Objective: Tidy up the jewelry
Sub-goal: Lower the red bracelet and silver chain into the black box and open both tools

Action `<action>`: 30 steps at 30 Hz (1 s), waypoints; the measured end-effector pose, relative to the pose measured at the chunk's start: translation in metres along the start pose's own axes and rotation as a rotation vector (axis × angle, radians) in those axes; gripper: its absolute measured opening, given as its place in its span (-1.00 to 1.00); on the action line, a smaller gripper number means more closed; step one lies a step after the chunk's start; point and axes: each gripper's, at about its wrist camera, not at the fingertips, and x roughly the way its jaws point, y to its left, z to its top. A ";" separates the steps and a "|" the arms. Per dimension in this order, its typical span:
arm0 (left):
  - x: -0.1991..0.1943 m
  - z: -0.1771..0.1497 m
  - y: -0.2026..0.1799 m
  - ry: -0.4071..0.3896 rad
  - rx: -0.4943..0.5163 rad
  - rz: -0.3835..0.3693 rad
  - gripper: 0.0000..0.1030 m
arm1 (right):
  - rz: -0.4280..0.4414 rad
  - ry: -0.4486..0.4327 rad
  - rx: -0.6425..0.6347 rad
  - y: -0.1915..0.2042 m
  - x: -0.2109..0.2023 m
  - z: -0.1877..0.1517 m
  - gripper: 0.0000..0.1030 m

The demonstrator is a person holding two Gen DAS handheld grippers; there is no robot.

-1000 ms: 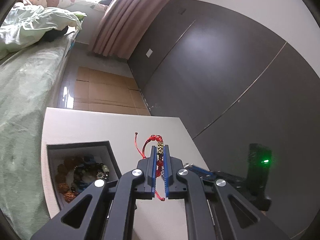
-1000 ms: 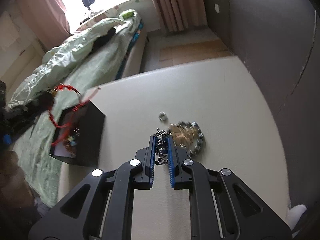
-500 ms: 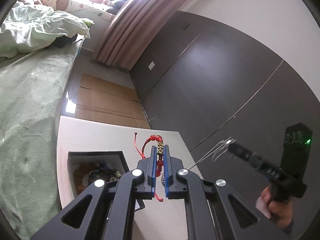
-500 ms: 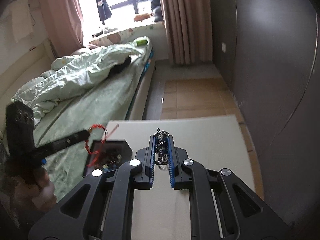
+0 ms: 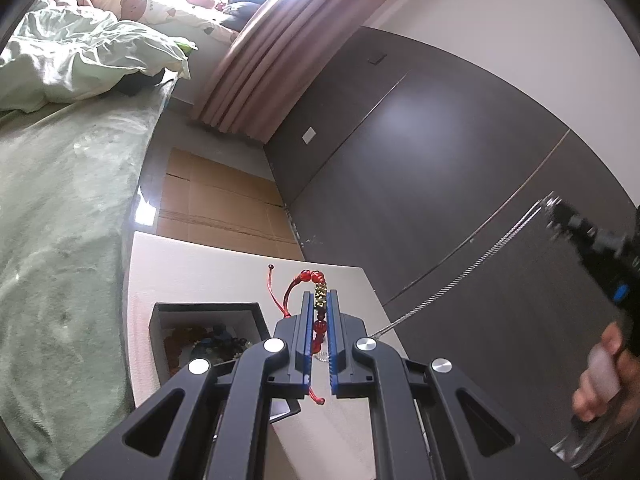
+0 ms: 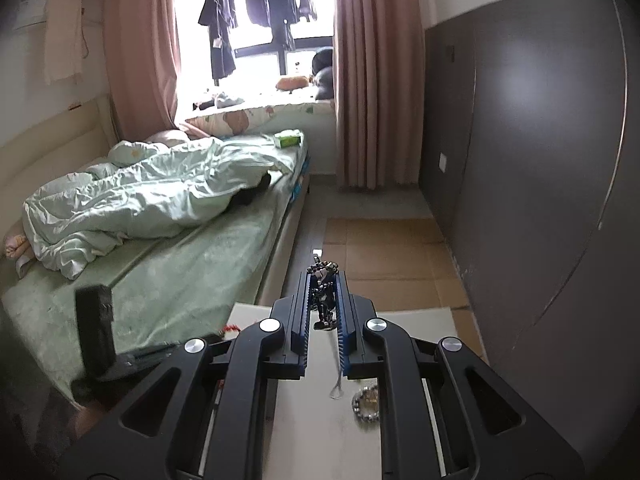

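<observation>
A: Left gripper (image 5: pixel 319 322)?
B: Clamped on red bead bracelet (image 5: pixel 318 312). Beads pinched between the blue pads; red cord loop and a gold-toned bead poking out past the fingertips, one cord end trailing back below the jaws.

A: Jewelry box (image 5: pixel 208 322)?
B: Dark, open, standing on white table (image 5: pixel 192 268), below and just left of left gripper's fingertips. Beaded pieces lying inside; exact count not readable.

A: Right gripper (image 6: pixel 324 292)?
B: Closed on silver chain (image 6: pixel 325 294). Links bunched between the pads, a clump showing at the fingertips, one thin strand hanging down under the jaws toward the table. Seen from left wrist view as a long taut line running from the right gripper, up at right, down behind the left gripper's right finger.

A: Anything else on the table?
B: Beaded bracelet (image 6: pixel 367 400), coiled, lying below right gripper, just right of the hanging strand. Touching the strand or not: cannot tell.

A: Surroundings?
B: Green bed (image 6: pixel 160 272) left of both grippers, rumpled quilt (image 6: pixel 132 200) on it. Dark wardrobe (image 5: pixel 460 184) to the right. Pink curtain (image 6: pixel 356 72) ahead.
</observation>
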 end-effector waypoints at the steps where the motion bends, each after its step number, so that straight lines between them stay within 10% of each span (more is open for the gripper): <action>1: 0.000 0.000 0.001 0.003 -0.002 0.002 -0.92 | 0.001 -0.007 -0.004 0.003 -0.002 0.003 -0.76; 13: 0.022 -0.009 0.011 0.130 -0.013 0.137 -0.85 | 0.073 -0.055 -0.014 0.043 -0.015 0.022 -0.76; 16: 0.018 -0.008 0.014 0.105 -0.016 0.167 -0.05 | 0.103 -0.068 -0.010 0.053 -0.017 0.028 -0.76; 18: 0.007 -0.004 0.014 0.057 -0.014 0.180 0.15 | 0.118 -0.074 -0.010 0.058 -0.019 0.030 -0.76; 30: -0.027 0.013 0.046 -0.062 -0.084 0.243 0.15 | 0.217 -0.059 0.019 0.091 -0.002 0.026 -0.76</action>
